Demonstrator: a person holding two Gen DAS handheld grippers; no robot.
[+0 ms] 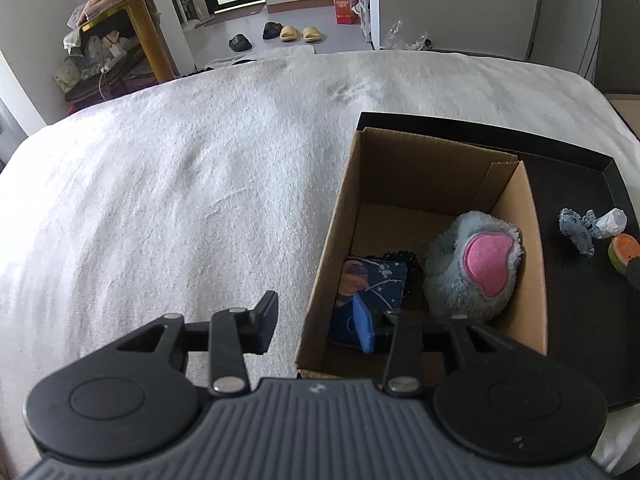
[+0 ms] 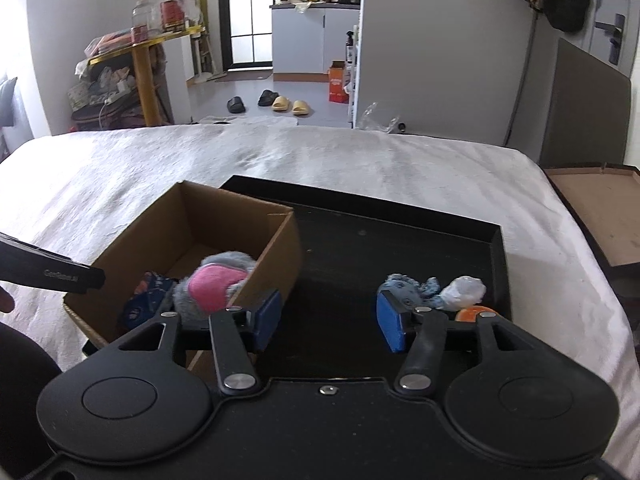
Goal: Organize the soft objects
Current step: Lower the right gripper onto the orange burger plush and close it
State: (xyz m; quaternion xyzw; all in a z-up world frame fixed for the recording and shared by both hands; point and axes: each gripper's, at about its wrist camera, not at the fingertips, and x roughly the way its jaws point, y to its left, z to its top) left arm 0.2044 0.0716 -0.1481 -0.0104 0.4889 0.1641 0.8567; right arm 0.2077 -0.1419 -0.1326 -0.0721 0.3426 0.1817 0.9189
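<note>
A grey plush toy [image 1: 476, 264] with a pink patch lies in the cardboard box [image 1: 532, 240] beside a blue pouch [image 1: 372, 284]. The box sits on a black tray [image 2: 400, 240] on the white bed [image 1: 180, 184]. A blue cloth [image 2: 412, 286], a white wad [image 2: 464, 290] and an orange toy [image 2: 474, 314] lie on the tray. The left hand-held gripper [image 1: 320, 320] straddles the box's near wall, released; the right hand-held gripper [image 2: 328, 320] hangs released over the tray.

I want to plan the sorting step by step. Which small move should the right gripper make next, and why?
Probably ease the right gripper forward and to its right, toward the blue fabric piece. Its jaws are open and empty; that piece lies on the black tray, outside the cardboard box holding the grey plush.
</note>
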